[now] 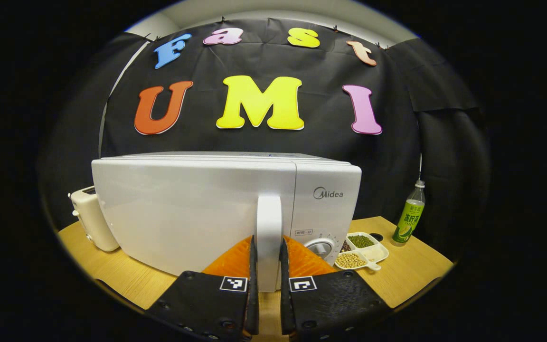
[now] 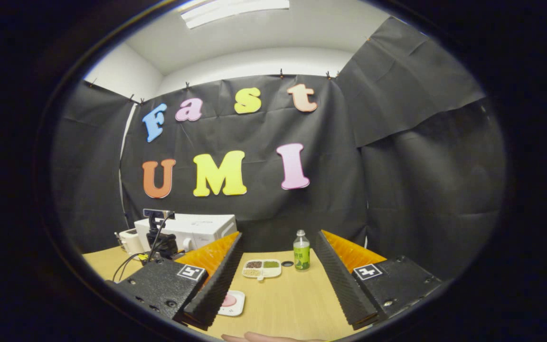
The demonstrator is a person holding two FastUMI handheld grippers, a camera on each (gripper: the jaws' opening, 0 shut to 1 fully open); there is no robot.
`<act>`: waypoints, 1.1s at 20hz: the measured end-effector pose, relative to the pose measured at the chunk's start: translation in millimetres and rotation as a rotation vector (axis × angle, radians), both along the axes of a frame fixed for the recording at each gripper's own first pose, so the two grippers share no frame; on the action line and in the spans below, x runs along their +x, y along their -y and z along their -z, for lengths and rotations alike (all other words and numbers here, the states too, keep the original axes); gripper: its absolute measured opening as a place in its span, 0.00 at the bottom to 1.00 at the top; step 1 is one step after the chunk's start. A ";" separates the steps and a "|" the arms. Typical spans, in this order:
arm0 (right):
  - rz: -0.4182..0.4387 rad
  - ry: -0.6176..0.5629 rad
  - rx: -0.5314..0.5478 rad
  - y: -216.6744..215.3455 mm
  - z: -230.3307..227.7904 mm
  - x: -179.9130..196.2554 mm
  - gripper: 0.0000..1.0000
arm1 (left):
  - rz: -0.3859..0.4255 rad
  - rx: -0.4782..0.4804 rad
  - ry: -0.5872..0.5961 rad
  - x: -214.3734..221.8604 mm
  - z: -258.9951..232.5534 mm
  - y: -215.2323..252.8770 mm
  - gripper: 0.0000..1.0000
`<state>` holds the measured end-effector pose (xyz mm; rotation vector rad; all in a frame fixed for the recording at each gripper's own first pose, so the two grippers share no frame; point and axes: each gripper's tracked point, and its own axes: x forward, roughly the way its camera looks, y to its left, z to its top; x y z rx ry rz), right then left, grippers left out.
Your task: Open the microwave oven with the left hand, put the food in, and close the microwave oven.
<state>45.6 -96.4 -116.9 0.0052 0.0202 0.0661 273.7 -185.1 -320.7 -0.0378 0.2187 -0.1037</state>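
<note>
In the left gripper view, the toaster [image 1: 88,221] stands at the far left of the tabletop [image 1: 411,266], touching or just beside the microwave oven [image 1: 193,209], whose white door is shut and fills the middle of the scene. The door's handle [image 1: 269,228] is an upright bar, its long axis vertical, and it runs straight down between the two fingers of the left hand-held gripper [image 1: 268,259]; the fingers stand close on either side of it and look pressed against it, so this hand-held gripper appears to be pinching the handle. That is the relation the coming move turns on: the handle lies dead ahead, already inside the jaws, with the hinge side presumably away to the left, so the pull should likely come back toward the holder and swing left. Right of the handle sit the control dial [image 1: 320,248], then a divided dish of beans [image 1: 363,251], then a green bottle [image 1: 410,216] near the tabletop's far right. In the right gripper view, the microwave oven [image 2: 197,227] lies well off to the left and far back, with the other hand's rig in front of it. The right hand-held gripper [image 2: 276,280] is spread wide and holds nothing; between its fingers lie a small plate with something pink [image 2: 231,301], probably the food, and farther back the divided dish [image 2: 262,268] and bottle [image 2: 301,251]. The left hand is far nearer the door.
</note>
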 end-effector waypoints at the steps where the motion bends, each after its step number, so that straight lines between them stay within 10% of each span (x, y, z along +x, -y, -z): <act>1: 0.005 0.009 -0.007 1.8 -0.7 -1.0 0.98 | -0.008 -0.002 -0.002 4.6 4.7 1.1 0.00; 22: -0.105 -0.029 -0.013 -80.5 3.0 -58.8 0.99 | 0.143 -0.016 0.025 -192.9 -14.8 -147.0 0.11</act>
